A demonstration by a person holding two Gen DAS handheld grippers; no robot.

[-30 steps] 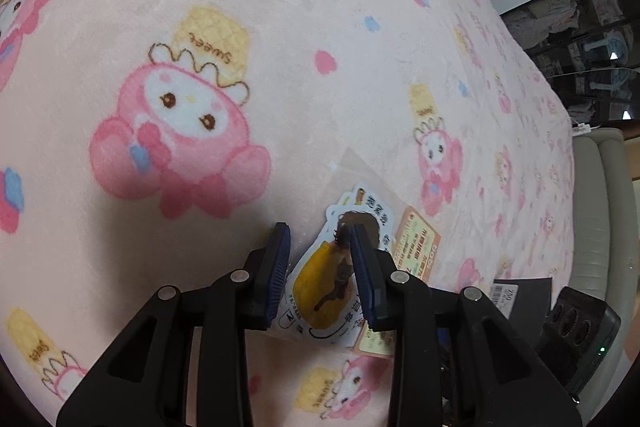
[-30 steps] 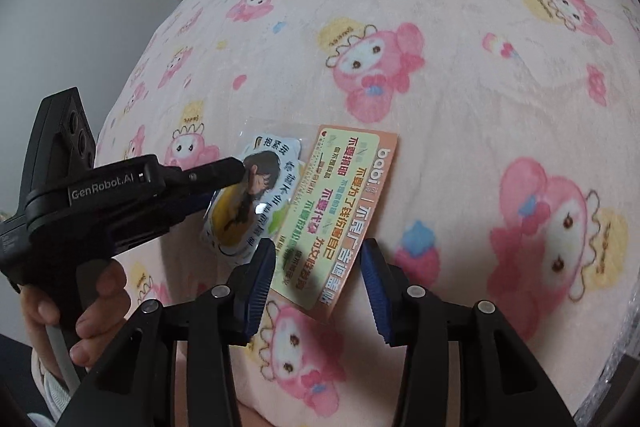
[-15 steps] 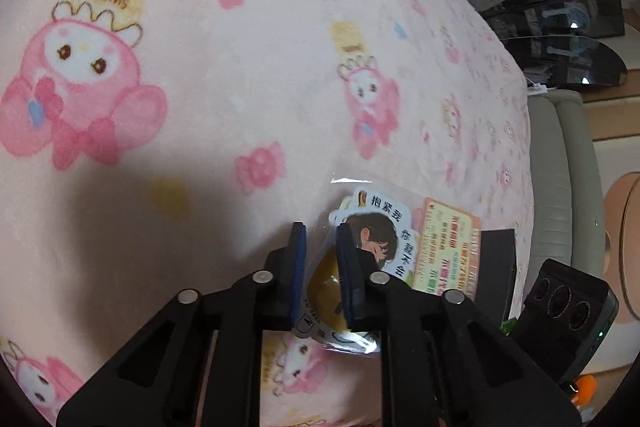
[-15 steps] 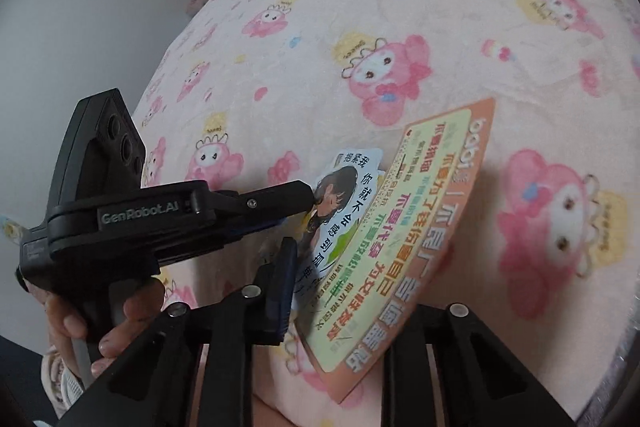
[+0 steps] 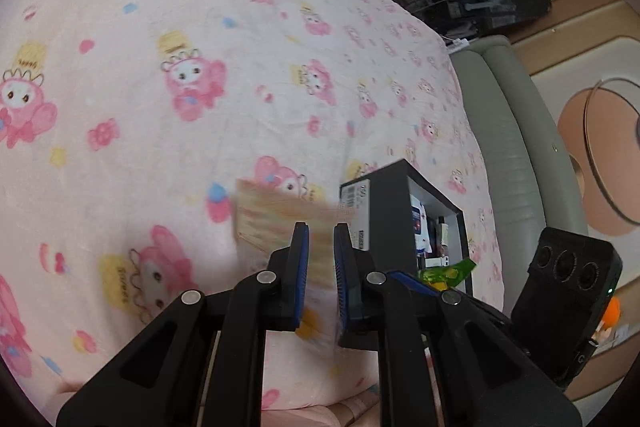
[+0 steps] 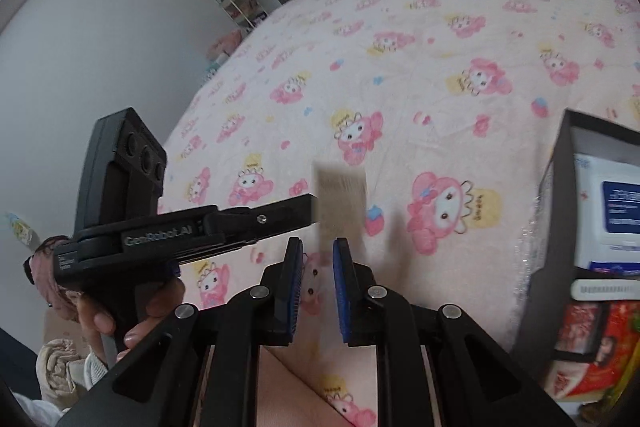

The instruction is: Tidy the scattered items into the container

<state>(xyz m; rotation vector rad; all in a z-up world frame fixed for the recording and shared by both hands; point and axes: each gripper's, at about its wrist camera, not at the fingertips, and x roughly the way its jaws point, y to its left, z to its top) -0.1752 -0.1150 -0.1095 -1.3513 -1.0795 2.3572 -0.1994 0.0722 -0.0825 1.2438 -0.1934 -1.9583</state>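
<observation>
Left hand-held gripper (image 5: pixel 321 269): the blue-padded fingers (image 5: pixel 301 267) stand close together and clamp a flat card packet (image 5: pixel 276 223). The packet is motion-blurred; its print cannot be read. It projects forward and to the left of the fingertips, raised above the bed cover (image 5: pixel 160 87). In the right wrist view, the same packet (image 6: pixel 340 199) appears as a blurred sheet at the tip of the left hand-held gripper (image 6: pixel 310 209), which a hand (image 6: pixel 108 311) grips by its handle.

Right hand-held gripper (image 6: pixel 317 267): the fingers are a narrow gap apart with nothing between them. Only the bed cover (image 6: pixel 400 67) shows through the gap.

Container: a black open box (image 5: pixel 384 203) rests on the bed cover just beyond and to the right of the left hand-held gripper. It already holds several packaged items, including a green wrapper (image 5: pixel 448 273) at its near edge. In the right wrist view, the box (image 6: pixel 556 195) sits at the right edge of the frame and contains a white-and-blue pack (image 6: pixel 612 215).

Beyond the bed, a grey padded headboard (image 5: pixel 508 147) borders the far side.
</observation>
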